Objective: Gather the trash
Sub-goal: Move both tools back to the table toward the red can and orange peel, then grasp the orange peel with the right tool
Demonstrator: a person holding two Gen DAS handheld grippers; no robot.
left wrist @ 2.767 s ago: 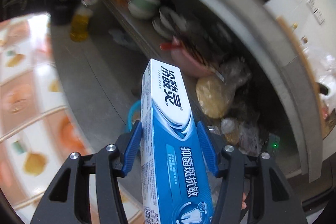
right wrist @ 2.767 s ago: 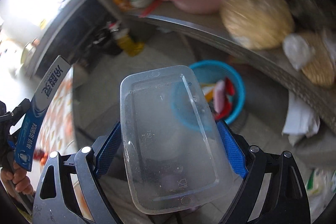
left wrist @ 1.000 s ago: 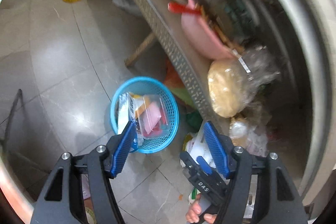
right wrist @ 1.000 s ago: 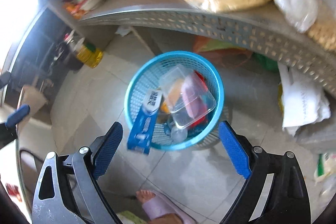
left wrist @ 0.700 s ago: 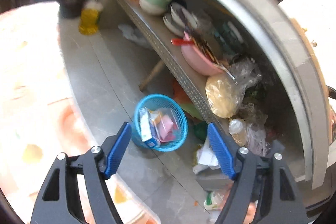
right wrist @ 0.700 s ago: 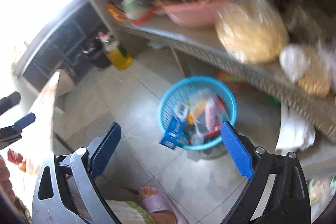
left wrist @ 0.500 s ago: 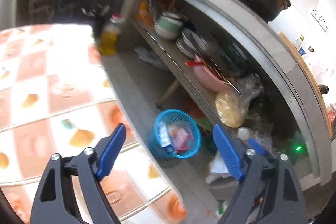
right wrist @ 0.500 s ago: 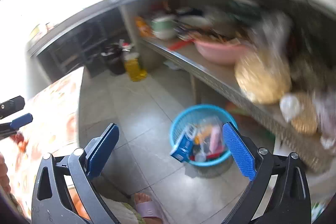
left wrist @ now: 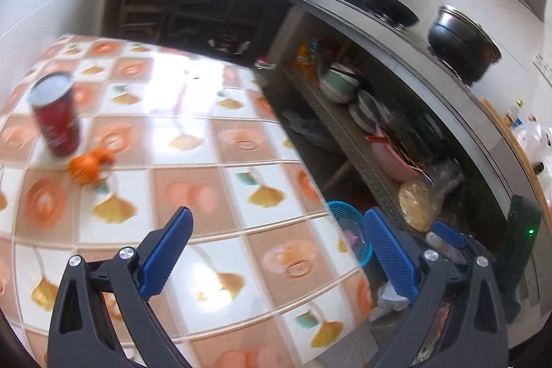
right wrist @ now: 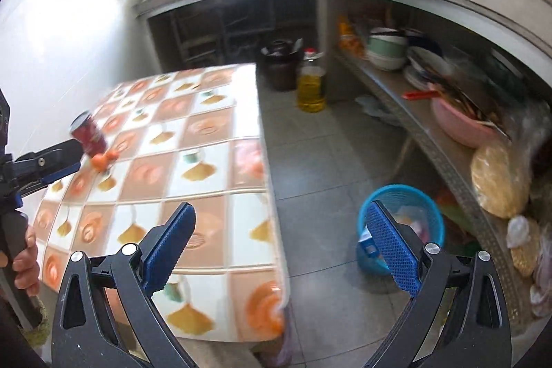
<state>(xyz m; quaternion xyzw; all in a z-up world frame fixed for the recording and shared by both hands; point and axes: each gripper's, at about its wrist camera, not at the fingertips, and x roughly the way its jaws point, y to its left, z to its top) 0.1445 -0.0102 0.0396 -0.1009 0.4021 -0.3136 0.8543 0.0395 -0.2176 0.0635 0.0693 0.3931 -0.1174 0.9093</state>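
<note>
**A:** Over the table, left wrist view: left gripper [left wrist: 276, 247] empty, jaws opening, nothing between the blue ribbed pads. Red can [left wrist: 57, 119] stands on the tablecloth [left wrist: 214, 181], an orange peel [left wrist: 86, 166] just beside its base. Only a sliver of the blue basket [left wrist: 348, 219] shows past the table edge.

**B:** Right wrist view gives what that one hides: the whole basket [right wrist: 402, 228] on the grey tiled floor [right wrist: 321, 178], a blue carton and clear plastic lying inside it. Right gripper [right wrist: 281, 252] jaws wide apart, nothing held. A hand [right wrist: 24, 259] grips the left gripper's [right wrist: 45, 166] handle at the frame's left edge.

**A:** Materials?

**B:** Basket is perforated plastic, round. Cloth is glossy, checked in orange and white with leaf prints, glare on it. Can is cylindrical with a pale lid.

**A:** Room: perforated metal shelf [right wrist: 431, 140] holding a pink basin [right wrist: 462, 123], stacked bowls and bagged flatbread; oil bottle [right wrist: 310, 85] on the floor; black pot [left wrist: 462, 40] on the counter.
</note>
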